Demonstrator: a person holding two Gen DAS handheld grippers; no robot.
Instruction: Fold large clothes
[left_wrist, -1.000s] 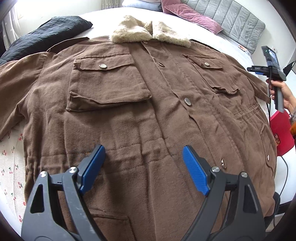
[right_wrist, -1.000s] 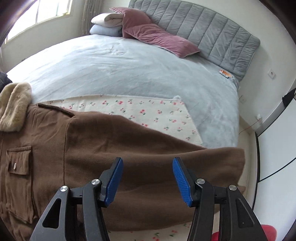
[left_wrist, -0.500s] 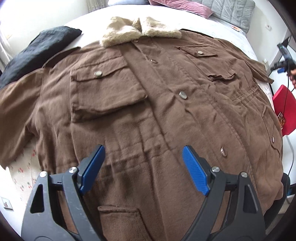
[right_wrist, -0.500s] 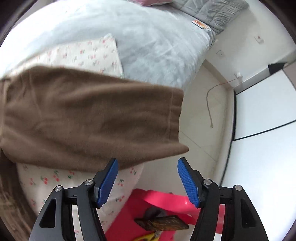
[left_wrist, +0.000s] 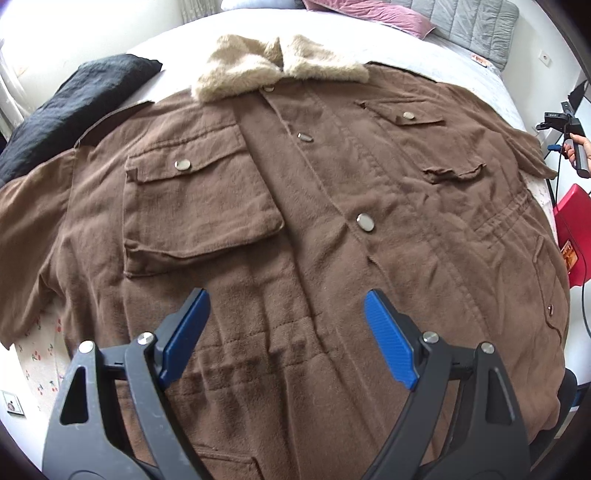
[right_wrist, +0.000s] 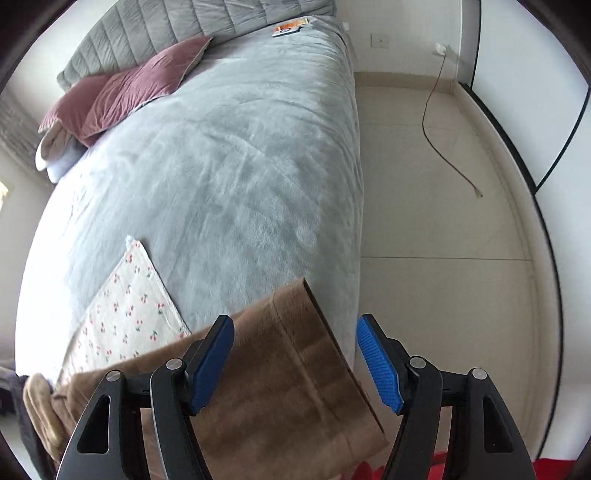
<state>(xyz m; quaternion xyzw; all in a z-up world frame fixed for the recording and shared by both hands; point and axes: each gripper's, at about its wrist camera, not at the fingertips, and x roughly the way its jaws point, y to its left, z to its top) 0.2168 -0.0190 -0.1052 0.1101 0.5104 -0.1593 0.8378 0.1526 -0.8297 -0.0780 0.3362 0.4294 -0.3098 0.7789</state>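
Jacket (left_wrist: 295, 206), brown, fur collar (left_wrist: 273, 64), lies front-up and buttoned across the bed (right_wrist: 236, 155). Spread flat on a cherry-print sheet (right_wrist: 129, 295). Body fairly smooth, some wrinkles at the waist.

Left gripper (left_wrist: 284, 332) hovers above the lower front, near the waist, jaws wide apart, nothing between them. Not touching cloth as far as can be told.

Right gripper (right_wrist: 295, 354) is at the sleeve (right_wrist: 291, 369) end on the jacket's far side, near the bed edge. Jaws spread, empty. The cuff lies between and under the fingers, part of it overhanging the bed side above the floor (right_wrist: 443, 221). Contact with the cloth cannot be told.

Step in hand, as judged: folding not started; this looks like the approach to take the sleeve for the first fold inward over the chest. Next move calls for the right gripper to drop onto the cuff edge and close on both layers, then carry the sleeve across the body. The left gripper could pin the waist so the body does not drag.

Against the earlier frames: the right view has swung from looking down over the sleeve and a red object toward the bed and headboard (right_wrist: 207, 22), and the cuff now sits centred between the fingers. Left view shifted only slightly; collar sits a little lower in frame. Both grippers open then as now.

Other things: black garment (left_wrist: 74, 103) beside the left shoulder, maroon pillow (right_wrist: 122, 88) at the head.
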